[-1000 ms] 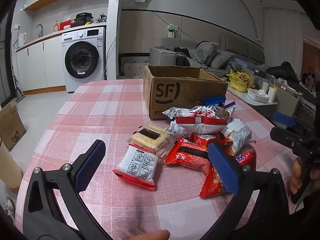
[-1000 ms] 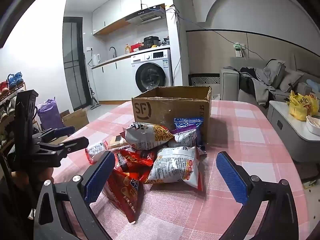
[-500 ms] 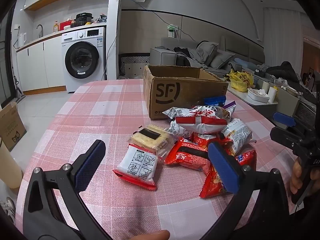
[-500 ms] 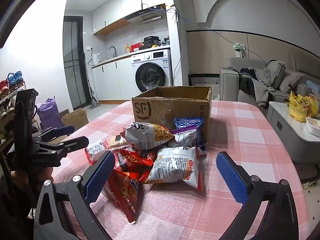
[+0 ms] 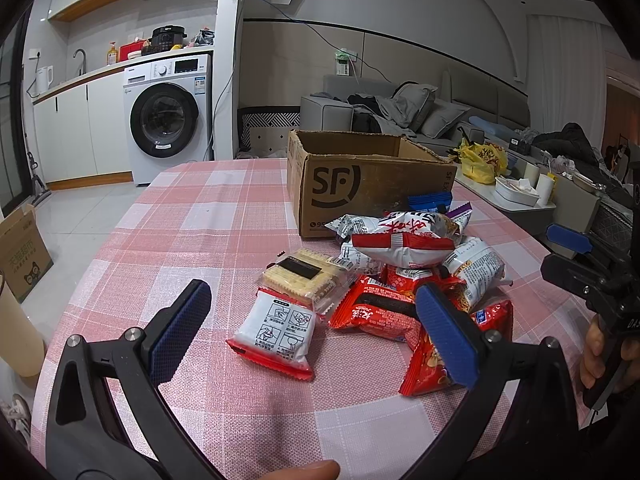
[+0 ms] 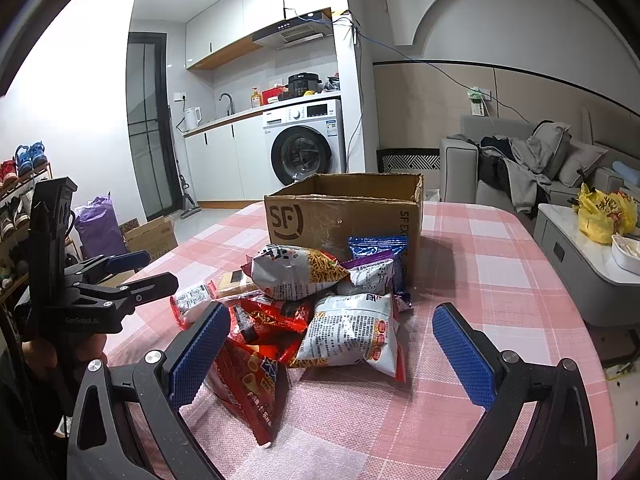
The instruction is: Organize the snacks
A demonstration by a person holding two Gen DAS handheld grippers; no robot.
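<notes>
A pile of snack packets lies on the pink checked tablecloth [image 5: 192, 232] in front of an open cardboard box [image 5: 360, 184], which also shows in the right wrist view [image 6: 344, 212]. Nearest my left gripper [image 5: 308, 320] is a white and red packet [image 5: 276, 328], then a cracker pack [image 5: 304, 276] and red bags [image 5: 376, 312]. The left gripper is open and empty, above the table's near side. My right gripper [image 6: 332, 344] is open and empty, with a white bag [image 6: 352, 332] and a red bag [image 6: 248, 384] just beyond its fingers.
A washing machine [image 5: 168, 116] and counter stand behind the table on the left. A sofa [image 5: 400, 108] and a low side table [image 6: 580, 248] stand to the right. A cardboard box [image 5: 20, 248] sits on the floor at left.
</notes>
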